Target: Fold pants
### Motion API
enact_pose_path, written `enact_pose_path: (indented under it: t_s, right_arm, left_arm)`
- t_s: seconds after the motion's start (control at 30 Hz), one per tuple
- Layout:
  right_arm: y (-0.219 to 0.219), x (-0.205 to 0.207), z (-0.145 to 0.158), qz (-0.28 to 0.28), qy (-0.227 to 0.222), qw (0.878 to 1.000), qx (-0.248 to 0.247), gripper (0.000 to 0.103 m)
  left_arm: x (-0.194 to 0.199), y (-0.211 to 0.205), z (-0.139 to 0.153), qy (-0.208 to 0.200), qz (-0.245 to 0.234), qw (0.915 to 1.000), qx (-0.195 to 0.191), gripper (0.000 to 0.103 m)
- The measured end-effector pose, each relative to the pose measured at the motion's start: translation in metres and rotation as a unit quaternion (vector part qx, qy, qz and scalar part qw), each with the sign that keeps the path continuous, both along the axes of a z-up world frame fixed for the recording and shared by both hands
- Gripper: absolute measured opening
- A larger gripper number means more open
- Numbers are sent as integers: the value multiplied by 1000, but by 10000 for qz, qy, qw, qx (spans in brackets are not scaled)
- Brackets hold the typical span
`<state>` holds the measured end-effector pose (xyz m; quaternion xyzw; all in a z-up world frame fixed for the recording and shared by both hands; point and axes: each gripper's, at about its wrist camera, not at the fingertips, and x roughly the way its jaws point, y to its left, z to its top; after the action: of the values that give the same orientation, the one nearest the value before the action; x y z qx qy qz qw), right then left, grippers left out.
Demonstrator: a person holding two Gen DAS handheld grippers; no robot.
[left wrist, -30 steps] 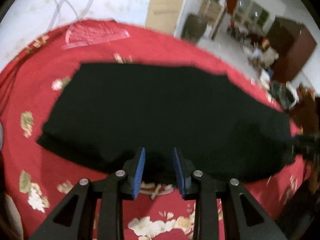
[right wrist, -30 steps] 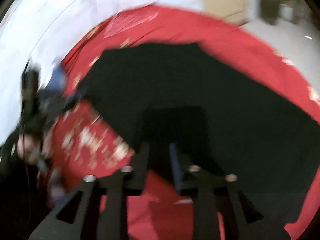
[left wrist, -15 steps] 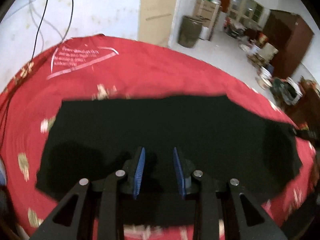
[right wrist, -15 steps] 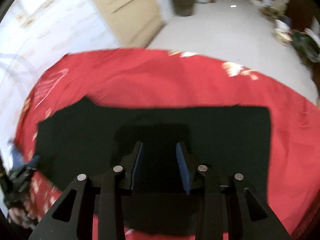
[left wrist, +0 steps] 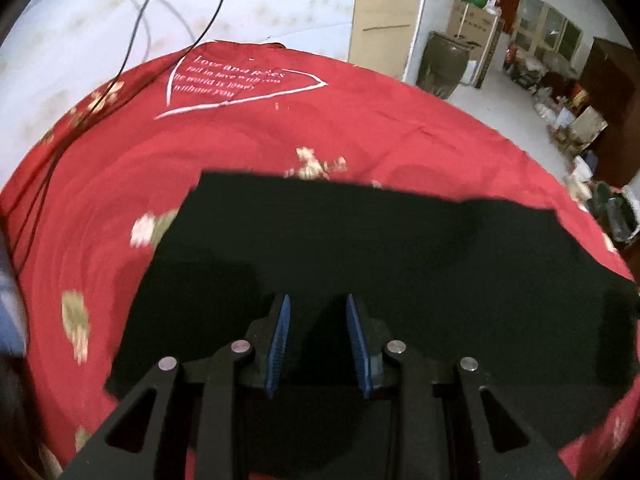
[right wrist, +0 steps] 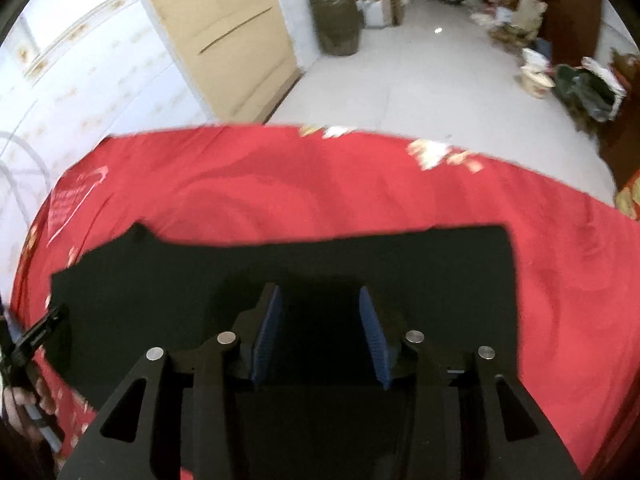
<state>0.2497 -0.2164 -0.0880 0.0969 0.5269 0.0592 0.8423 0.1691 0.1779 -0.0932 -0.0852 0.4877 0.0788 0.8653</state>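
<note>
Black pants (left wrist: 400,248) lie flat on a red floral cloth (left wrist: 280,128); they also show in the right wrist view (right wrist: 400,264) as a long dark strip with a square right end. My left gripper (left wrist: 316,312) is open and empty, above the pants' near part. My right gripper (right wrist: 320,304) is open and empty, above the pants' near edge. The left gripper's tip (right wrist: 40,332) shows at the far left of the right wrist view, at the pants' left end.
The red cloth (right wrist: 360,184) covers a round surface with white heart-shaped print (left wrist: 232,80) at the back. Black cables (left wrist: 132,48) hang along the white wall on the left. Beyond lie a grey floor, a dark bin (right wrist: 336,24) and clutter.
Both grippers have lifted and tilted up, so more of the room shows. The pants now lie lower in both views. The right gripper has opened wider.
</note>
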Motion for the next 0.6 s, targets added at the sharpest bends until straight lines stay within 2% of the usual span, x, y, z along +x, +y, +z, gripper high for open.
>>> enact_pose_path:
  t_s: [0.1, 0.2, 0.33, 0.47, 0.53, 0.6]
  right_arm:
    - [24, -14, 1, 502, 84, 9982, 311, 42]
    - [67, -39, 0, 1215, 95, 9920, 320, 42]
    - [106, -72, -14, 1753, 316, 9839, 133, 42]
    - [121, -86, -22, 1727, 606, 9830, -152, 42]
    - [122, -89, -26, 1596, 754, 9838, -303, 42]
    - [122, -96, -16, 1556, 616, 9855, -286, 42]
  left_arm:
    - [-28, -19, 10, -146, -243, 9996, -94, 33]
    - [-51, -45, 9, -137, -510, 9985, -164, 33]
    - [-70, -70, -3, 90, -736, 9969, -276, 33]
    - [-77, -82, -3, -11, -826, 9965, 83, 34]
    - [-79, -81, -1, 84, -783, 9969, -42, 34]
    - [-83, -80, 5, 64, -747, 9969, -241, 34]
